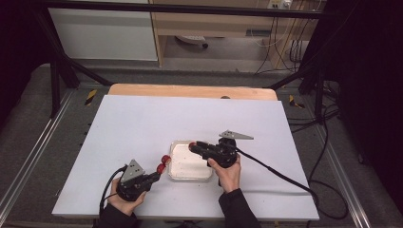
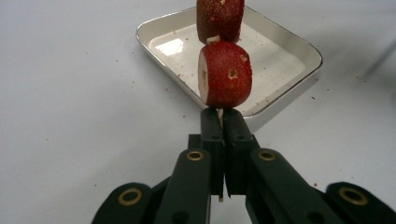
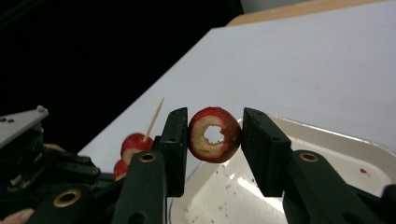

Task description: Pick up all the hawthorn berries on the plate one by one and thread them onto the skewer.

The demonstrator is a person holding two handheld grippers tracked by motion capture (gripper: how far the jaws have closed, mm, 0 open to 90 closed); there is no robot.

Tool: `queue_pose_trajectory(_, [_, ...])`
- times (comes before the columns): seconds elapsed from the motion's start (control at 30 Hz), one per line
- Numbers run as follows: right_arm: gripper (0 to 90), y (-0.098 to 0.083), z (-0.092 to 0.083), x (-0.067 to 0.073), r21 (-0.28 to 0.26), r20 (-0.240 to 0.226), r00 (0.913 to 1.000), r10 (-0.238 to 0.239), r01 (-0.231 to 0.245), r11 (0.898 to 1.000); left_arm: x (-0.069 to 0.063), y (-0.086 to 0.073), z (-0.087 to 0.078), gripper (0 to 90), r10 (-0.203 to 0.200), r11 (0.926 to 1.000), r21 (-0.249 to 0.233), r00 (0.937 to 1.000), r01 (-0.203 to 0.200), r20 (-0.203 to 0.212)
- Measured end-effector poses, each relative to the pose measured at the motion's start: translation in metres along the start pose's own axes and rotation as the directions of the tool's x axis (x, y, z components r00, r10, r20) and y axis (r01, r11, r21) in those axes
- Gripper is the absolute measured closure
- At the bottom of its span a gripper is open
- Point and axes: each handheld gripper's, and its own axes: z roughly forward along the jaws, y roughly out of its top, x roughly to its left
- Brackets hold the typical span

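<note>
My left gripper (image 1: 156,176) (image 2: 223,119) is shut on a thin wooden skewer (image 2: 219,113) that carries two red fruit pieces, one (image 2: 225,74) just above the jaws and one (image 2: 219,18) farther up the stick. In the high view those skewered pieces (image 1: 164,163) hang at the left rim of a shallow white tray (image 1: 177,176). My right gripper (image 1: 195,146) (image 3: 215,116) is shut on a cored red fruit ring (image 3: 229,140), held in the air over the tray (image 3: 336,140). The skewer's bare tip (image 3: 155,116) points up to the left of that ring.
The tray (image 2: 299,84) holds only red crumbs and lies at the middle of a white tabletop (image 1: 142,123). A black cable (image 1: 280,173) trails right from my right gripper. A wooden edge (image 1: 190,90) runs along the table's far side.
</note>
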Motion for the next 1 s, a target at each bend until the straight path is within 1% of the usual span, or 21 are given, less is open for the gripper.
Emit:
queue_pose_trajectory(0.13, [62.3,0.0,0.001,0.001,-0.071,-0.015,0.9998,0.011,-0.012,0.997,-0.003,0.002,0.001,88.1,-0.005,1.0,-0.001,1.0,0.005,0.0])
queue_pose_trajectory(0.27, [62.3,0.0,0.002,0.003,-0.138,-0.012,0.9998,0.017,-0.019,0.99,-0.006,0.007,0.002,88.1,-0.017,0.9997,-0.017,0.9999,0.017,0.0])
queue_pose_trajectory(0.33, [62.3,0.0,0.002,0.003,-0.171,-0.02,0.9992,0.033,-0.036,0.985,-0.008,0.009,0.003,88.1,-0.03,0.9991,-0.029,0.9996,0.03,0.002])
queue_pose_trajectory(0.47, [62.3,0.002,0.003,0.004,-0.217,-0.041,0.9966,0.072,-0.079,0.973,-0.013,0.014,0.005,88.1,-0.036,0.9985,-0.041,0.9993,0.036,0.008])
queue_pose_trajectory(0.53, [62.4,0.003,0.002,0.003,-0.247,-0.038,0.997,0.067,-0.075,0.966,-0.015,0.017,0.006,88.1,-0.036,0.9985,-0.041,0.9993,0.036,0.014])
queue_pose_trajectory(0.63, [62.4,0.006,0.001,0.005,-0.285,-0.038,0.9963,0.077,-0.084,0.955,-0.018,0.02,0.008,88.1,-0.037,0.9982,-0.046,0.9991,0.038,0.02])
queue_pose_trajectory(0.77, [62.4,0.008,0.0,0.005,-0.324,-0.039,0.9968,0.069,-0.078,0.943,-0.023,0.026,0.01,88.1,-0.039,0.9978,-0.053,0.9987,0.041,0.033])
queue_pose_trajectory(1.0, [62.4,0.009,-0.001,0.006,-0.363,-0.045,0.9966,0.07,-0.081,0.928,-0.03,0.036,0.015,88.1,-0.048,0.9965,-0.067,0.9978,0.051,0.047])
